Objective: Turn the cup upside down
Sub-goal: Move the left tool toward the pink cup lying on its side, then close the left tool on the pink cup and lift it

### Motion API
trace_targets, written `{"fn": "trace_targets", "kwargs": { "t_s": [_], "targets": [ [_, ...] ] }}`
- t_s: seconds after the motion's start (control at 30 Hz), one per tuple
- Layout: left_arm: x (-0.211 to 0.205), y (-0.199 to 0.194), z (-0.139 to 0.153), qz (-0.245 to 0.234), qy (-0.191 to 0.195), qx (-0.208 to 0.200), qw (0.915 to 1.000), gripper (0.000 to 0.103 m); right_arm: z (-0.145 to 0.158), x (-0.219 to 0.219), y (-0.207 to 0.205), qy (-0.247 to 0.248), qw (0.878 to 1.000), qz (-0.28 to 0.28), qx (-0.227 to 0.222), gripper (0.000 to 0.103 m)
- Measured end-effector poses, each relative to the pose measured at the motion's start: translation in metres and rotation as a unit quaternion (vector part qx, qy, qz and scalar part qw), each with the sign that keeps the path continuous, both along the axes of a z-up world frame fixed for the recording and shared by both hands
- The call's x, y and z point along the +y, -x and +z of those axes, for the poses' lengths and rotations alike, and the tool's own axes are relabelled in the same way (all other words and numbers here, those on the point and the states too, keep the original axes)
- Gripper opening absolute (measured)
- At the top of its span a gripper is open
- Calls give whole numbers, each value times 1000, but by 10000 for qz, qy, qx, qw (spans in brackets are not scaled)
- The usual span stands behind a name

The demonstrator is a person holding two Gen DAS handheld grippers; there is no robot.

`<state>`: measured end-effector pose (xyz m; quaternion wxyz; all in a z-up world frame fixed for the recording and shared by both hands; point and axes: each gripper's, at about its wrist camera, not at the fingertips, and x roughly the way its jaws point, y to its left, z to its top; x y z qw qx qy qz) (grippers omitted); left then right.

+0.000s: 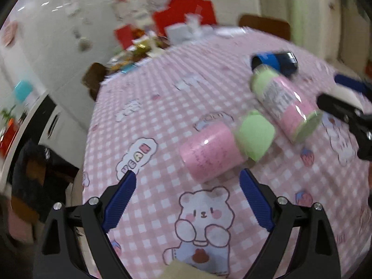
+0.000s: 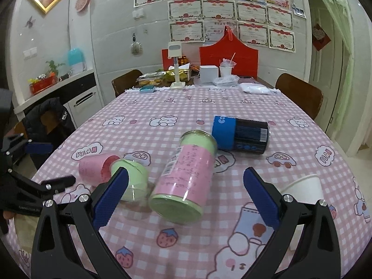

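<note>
A white paper cup [image 2: 304, 188] lies tipped on the worktop [image 2: 162, 121] at lower right, unflipped. Both grippers, left [image 1: 188, 181] and right [image 2: 186, 179], hover empty, jaws spread wide.

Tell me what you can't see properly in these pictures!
- White paper cup: the right gripper's finger covers its lower part in the right wrist view, so whether it stands or tilts is unclear.
- Green cup: that gripper's other finger hides part of it.
- Tall pink can: motion blur in the left wrist view makes its label unreadable.
- Left gripper: nothing between its open fingers.
</note>
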<state>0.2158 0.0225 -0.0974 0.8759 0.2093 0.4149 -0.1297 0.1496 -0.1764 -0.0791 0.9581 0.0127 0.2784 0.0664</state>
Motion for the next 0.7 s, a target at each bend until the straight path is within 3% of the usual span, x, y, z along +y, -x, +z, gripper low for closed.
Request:
{"fn": "trace_targets", "kwargs": {
  "t_s": [0.2,0.3,0.4,0.5,0.7],
  "targets": [
    [-20,-26,-12,-900,-411,222,9948,89,-1,10,-13,-40,9999,-68,83,95],
    [-26,-37,-20,-1237,-345,469,9906,89,-2,16,-17,7,9999,-38,104,95],
    [-34,-41,-28,-1469,-821,418,9848,89,-5,19,-23,53,9999,-52,141,95],
    [-42,-44,-34,-1803,-985,528,9772,89,-9,18,-29,43,9998,-81,199,95],
    [-45,-61,-48,-1801,-1066,749,9750,89,-15,17,-34,46,9996,-64,263,95]
  ]
}}
